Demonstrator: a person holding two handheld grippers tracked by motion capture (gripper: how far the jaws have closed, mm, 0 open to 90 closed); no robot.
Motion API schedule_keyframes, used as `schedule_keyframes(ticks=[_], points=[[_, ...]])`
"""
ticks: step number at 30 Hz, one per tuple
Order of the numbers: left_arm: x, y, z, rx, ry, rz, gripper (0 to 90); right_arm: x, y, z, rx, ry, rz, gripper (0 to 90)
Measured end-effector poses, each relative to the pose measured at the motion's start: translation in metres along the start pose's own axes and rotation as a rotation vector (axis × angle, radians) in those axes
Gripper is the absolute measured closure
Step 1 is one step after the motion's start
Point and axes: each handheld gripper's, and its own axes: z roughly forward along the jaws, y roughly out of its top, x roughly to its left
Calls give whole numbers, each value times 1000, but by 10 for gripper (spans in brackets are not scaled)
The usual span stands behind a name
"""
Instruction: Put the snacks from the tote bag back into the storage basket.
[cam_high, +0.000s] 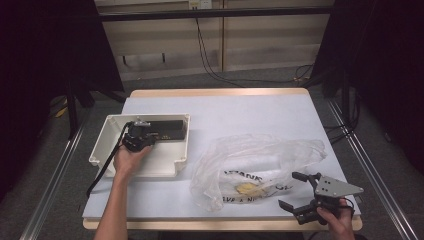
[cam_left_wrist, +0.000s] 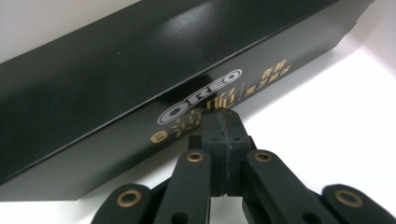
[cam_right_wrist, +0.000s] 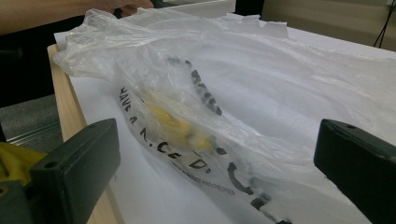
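Observation:
A black Oreo box (cam_high: 167, 129) lies along the far side of a white plastic bin (cam_high: 107, 137) at the table's left. My left gripper (cam_high: 141, 131) reaches into the bin. Its jaws are shut on nothing, and the gripper's tip (cam_left_wrist: 223, 122) is right at the box's printed side (cam_left_wrist: 140, 84). A crumpled clear plastic bag (cam_high: 255, 160) with black lettering lies right of centre, with something yellow (cam_high: 247, 189) inside it. My right gripper (cam_high: 288, 189) hovers at the front right corner, open wide, facing the bag (cam_right_wrist: 224, 93) without touching it. The yellow item (cam_right_wrist: 173, 121) shows through the film.
The white-topped table (cam_high: 225, 107) has a wooden front edge (cam_right_wrist: 70, 107) close to my right gripper. Dark curtains and metal rails flank both sides. Cables run across the floor behind the table.

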Motion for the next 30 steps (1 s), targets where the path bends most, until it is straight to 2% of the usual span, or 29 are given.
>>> schedule_keyframes(ticks=[5,8,9,10,11,13,15,16,17,19,20,22,23,25,30], points=[[2,1,-1,-9,-10,-15,896,1,0,1,2,2,-3,2],[1,-1,-1,15,-7,12,884,1,0,1,2,2,-1,2],[0,-1,-1,11,-12,2,878,1,0,1,2,-1,-1,2],[-1,-2,-1,3,-6,8,861,0,0,0,2,0,-2,2],[-2,-1,-5,0,-25,19,838,0,0,0,2,7,-4,2],[-2,-1,-7,-6,-30,29,813,0,0,0,2,0,0,2],[-3,-1,-18,-32,-31,36,686,1,0,-1,-3,1,-4,2],[-3,-1,-18,-32,-31,36,639,1,0,-1,-4,2,-5,2],[-2,-2,-27,-49,-47,38,580,1,0,-1,-5,0,-5,2],[-3,-3,-32,-61,-42,45,458,1,1,-1,-4,-2,-4,2],[-3,-3,-37,-73,-35,58,458,1,1,-1,-4,-4,-5,2],[-3,-6,-48,-110,-37,58,355,1,1,0,-5,-3,-5,2],[-3,-7,-51,-124,-37,55,248,1,1,0,0,1,-4,2],[-1,-9,-60,-138,-31,65,218,1,1,1,-4,2,-7,2],[2,-18,-82,-206,-78,59,95,1,1,1,-4,0,-7,2]])
